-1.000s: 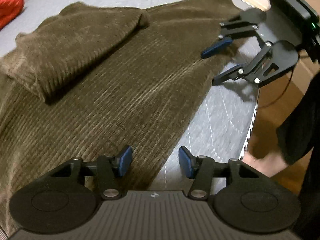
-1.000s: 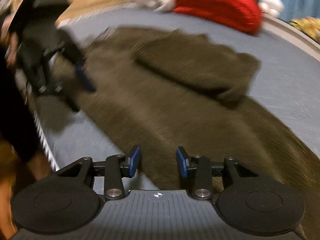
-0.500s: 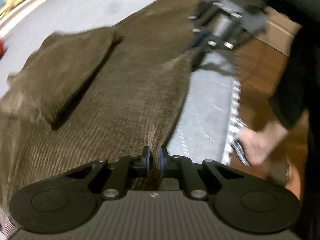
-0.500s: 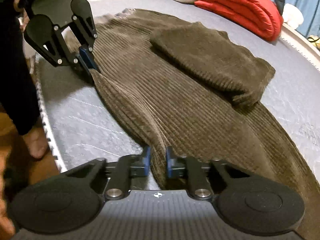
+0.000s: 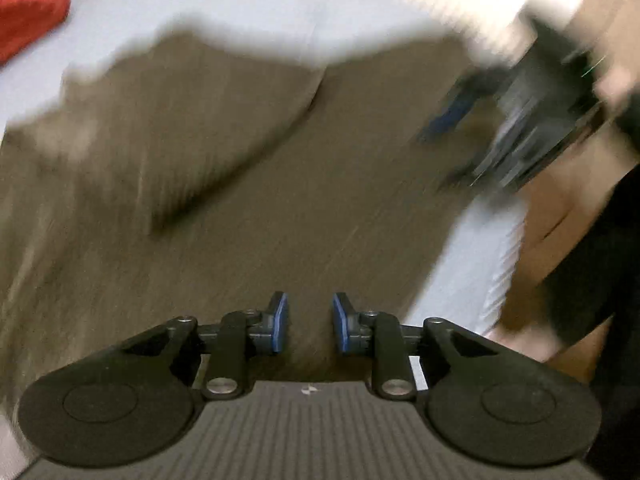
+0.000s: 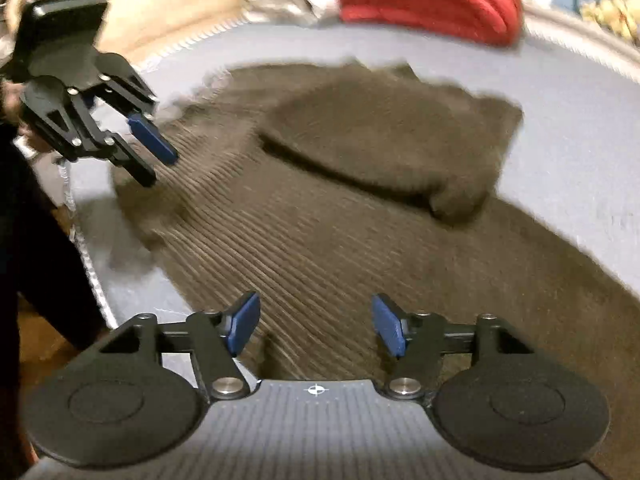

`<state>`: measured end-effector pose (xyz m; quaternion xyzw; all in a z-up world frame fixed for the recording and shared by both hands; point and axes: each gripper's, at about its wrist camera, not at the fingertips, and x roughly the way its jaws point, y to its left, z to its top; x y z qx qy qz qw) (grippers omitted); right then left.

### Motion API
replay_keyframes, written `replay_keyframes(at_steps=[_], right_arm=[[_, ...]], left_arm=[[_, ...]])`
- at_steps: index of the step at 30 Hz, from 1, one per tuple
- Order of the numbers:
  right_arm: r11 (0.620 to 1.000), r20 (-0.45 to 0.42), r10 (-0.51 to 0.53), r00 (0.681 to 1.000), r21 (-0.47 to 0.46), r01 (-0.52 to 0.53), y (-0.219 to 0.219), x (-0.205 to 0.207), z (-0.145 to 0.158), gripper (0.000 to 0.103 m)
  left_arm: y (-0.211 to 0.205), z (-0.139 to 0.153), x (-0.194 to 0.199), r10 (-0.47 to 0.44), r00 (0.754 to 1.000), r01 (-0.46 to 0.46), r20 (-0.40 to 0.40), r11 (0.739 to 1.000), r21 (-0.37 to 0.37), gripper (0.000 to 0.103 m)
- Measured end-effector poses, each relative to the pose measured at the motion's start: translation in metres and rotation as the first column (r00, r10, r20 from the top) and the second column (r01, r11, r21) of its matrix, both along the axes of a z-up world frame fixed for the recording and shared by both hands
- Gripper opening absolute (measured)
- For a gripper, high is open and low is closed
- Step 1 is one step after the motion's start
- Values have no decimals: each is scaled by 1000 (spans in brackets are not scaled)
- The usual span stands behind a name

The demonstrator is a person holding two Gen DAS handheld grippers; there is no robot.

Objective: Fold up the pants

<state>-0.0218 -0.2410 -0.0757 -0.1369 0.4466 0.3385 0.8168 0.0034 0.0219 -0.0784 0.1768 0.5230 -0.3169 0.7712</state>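
Change: both grippers pinched the pants' near edge half a second ago; the jaws have just been opening, nothing gripped now.
Left view: left gripper parted narrowly over blurred brown pants.
Right view: right gripper wide apart; pants spread on bed, one end folded over.
Handling: soft, thick, limp corduroy; likely best pinched at the edge.

No readable text, labels, brands or numbers anywhere. Only mark: small round crosshair symbol on ribbed grey housing in right wrist view; same spot on left wrist housing too blurred to make out
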Motion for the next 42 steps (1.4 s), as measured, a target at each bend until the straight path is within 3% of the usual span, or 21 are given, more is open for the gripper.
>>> replay_keyframes(at_steps=[1, 3, 6, 7, 8, 12, 15, 19, 21, 23, 26, 28, 34, 39, 42], right_arm=[[998, 4, 15, 1000, -64, -15, 4, 0, -7, 65], [996, 37, 41, 998, -80, -37, 6, 0, -3, 65], [999, 129, -48, 990, -10, 50, 1, 9, 23, 73], [996, 157, -83, 984, 25, 80, -1, 12, 31, 82], [991, 188, -127, 974, 63, 117, -4, 17, 39, 89], [950, 277, -309, 910, 126, 285, -8, 41, 56, 98], [916, 297, -401, 867, 157, 370, -3, 61, 65, 100], [871, 366, -492, 790, 200, 449, 11, 78, 75, 102], [845, 353, -535, 768, 234, 481, 15, 89, 78, 102], [840, 302, -536, 788, 285, 462, 21, 97, 76, 102], [824, 315, -563, 764, 279, 493, 30, 110, 72, 102], [816, 322, -577, 751, 272, 510, 34, 116, 68, 102], [788, 257, -598, 759, 362, 498, 47, 127, 74, 102], [781, 261, -609, 749, 364, 508, 52, 137, 78, 102], [743, 224, -653, 723, 375, 555, 38, 152, 73, 102]], left_arm=[[-4, -8, -3, -16, 1000, 16, 15, 999, 35, 28], [-9, 4, -2, -3, 999, 3, 51, 1000, 11, 30], [-3, 28, 8, 151, 983, -143, 108, 986, -86, 56], [-2, 35, 12, 196, 972, -182, 128, 977, -114, 65], [-1, 41, 17, 244, 958, -225, 152, 965, -135, 67], [4, 60, 37, 412, 884, -381, 221, 909, -169, 73], [1, 72, 49, 474, 832, -441, 288, 880, -175, 74], [-1, 78, 57, 503, 808, -460, 308, 864, -203, 80], [-3, 78, 59, 506, 807, -465, 305, 862, -202, 80], [-4, 77, 62, 508, 805, -471, 306, 861, -191, 81], [3, 77, 64, 532, 791, -500, 303, 846, -182, 83], [10, 78, 66, 566, 769, -532, 296, 824, -195, 83], [37, 80, 79, 676, 692, -630, 254, 737, -243, 83], [52, 75, 89, 723, 656, -686, 214, 690, -228, 83], [56, 77, 88, 738, 649, -699, 186, 674, -237, 83]])
